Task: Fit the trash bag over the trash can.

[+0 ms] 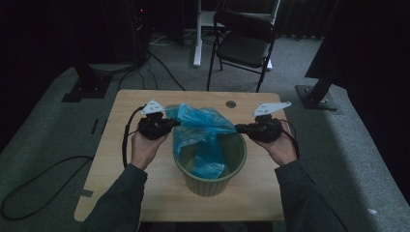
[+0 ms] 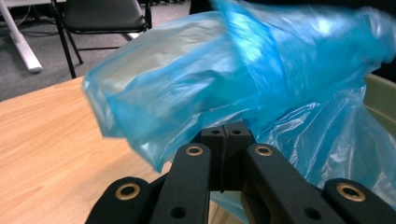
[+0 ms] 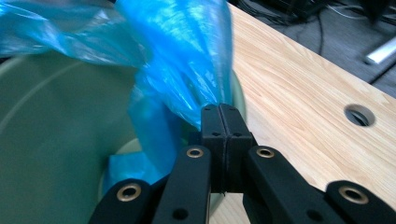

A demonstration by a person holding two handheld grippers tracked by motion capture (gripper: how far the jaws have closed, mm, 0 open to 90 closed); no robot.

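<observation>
While the blue bag [image 1: 200,130] hangs over the green bucket [image 1: 211,180] on the table [image 1: 121,159], both tools pinch it. The left tool [image 1: 175,123] has its jaws pressed together on the bag's left edge. The right tool [image 1: 238,128] has its jaws pressed together on the right edge. Part of the bag dips down inside the bucket.
</observation>
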